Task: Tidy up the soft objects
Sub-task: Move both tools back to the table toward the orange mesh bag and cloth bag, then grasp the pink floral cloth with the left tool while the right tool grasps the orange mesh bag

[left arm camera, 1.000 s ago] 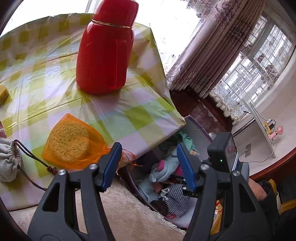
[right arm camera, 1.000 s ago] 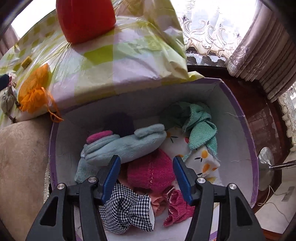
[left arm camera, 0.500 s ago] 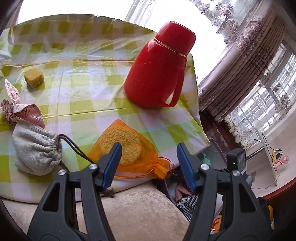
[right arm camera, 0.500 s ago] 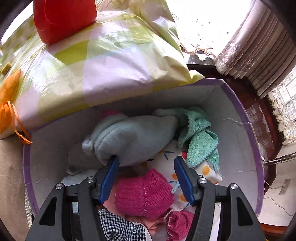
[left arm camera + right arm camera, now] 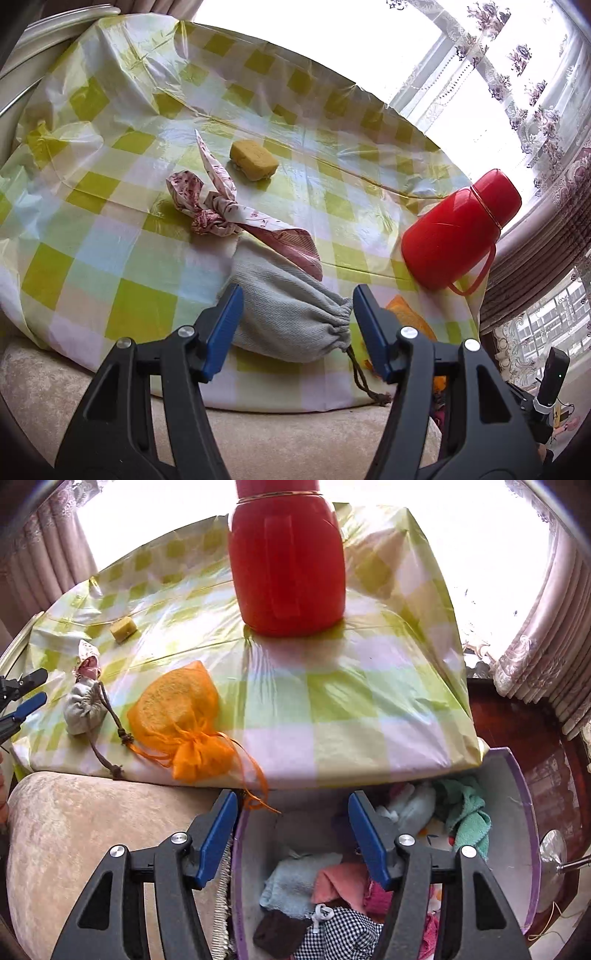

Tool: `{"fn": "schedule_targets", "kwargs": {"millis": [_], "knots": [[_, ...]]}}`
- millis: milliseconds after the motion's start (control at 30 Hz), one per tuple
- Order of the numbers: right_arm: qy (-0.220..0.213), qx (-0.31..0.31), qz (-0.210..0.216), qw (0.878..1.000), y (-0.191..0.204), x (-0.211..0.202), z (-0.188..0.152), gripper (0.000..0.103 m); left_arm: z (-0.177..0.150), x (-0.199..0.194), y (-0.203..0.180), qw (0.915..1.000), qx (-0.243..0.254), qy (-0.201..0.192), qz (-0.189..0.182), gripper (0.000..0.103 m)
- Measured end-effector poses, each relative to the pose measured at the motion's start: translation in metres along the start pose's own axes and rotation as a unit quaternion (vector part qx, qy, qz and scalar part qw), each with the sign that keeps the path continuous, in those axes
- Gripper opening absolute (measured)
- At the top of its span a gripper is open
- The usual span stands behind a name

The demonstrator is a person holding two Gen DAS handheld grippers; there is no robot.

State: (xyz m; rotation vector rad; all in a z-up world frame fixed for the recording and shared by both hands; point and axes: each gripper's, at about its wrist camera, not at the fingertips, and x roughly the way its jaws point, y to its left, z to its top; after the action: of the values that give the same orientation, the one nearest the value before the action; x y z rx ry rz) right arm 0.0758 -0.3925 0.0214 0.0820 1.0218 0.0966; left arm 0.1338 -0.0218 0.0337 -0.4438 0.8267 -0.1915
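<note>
So the left claw (image 5: 297, 328) has swung off the bin and is now lined up on the grey drawstring pouch (image 5: 288, 314), which a second ago was way off to its side. Jaws are wide open, nothing in them, and the pouch sits right between the blue tips, lying on the checked bench (image 5: 122, 236) near the front edge. Its brown cord trails over the edge toward the beige cushion.

The right claw (image 5: 291, 834) has pulled up out of the purple-rimmed bin (image 5: 517, 812). Half a second back it was low over the pale blue plush down in there, now it's looking across the bench top instead. Also spread wide and holding nothing.

Still out on the bench: the orange mesh bag (image 5: 181, 720) with the sponge in it, close to the front edge, the floral knotted cloth (image 5: 221, 206) touching the back end of the pouch, and a small yellow sponge (image 5: 253, 160) further back. The red thermos (image 5: 288, 561) stands near the corner above the bin.

My read is that the last drop-off is done and the pouch is next. Bin already has a good pile in it (towels, a checked cloth, pink knit stuff), so I'd say more than halfway, with four soft things left
</note>
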Motion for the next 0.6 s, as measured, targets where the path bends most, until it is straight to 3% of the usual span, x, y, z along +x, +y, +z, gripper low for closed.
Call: {"fn": "schedule_targets", "kwargs": {"millis": [233, 600], "knots": [[-0.003, -0.046, 0.009, 0.999, 0.045, 0.018, 0.023, 0.071, 0.007, -0.003, 0.032, 0.9995, -0.027, -0.005, 0.016, 0.065], [0.016, -0.079, -0.001, 0.997, 0.069, 0.060, 0.043, 0.075, 0.040, 0.027, 0.060, 0.9975, -0.054, 0.007, 0.045, 0.065]]}}
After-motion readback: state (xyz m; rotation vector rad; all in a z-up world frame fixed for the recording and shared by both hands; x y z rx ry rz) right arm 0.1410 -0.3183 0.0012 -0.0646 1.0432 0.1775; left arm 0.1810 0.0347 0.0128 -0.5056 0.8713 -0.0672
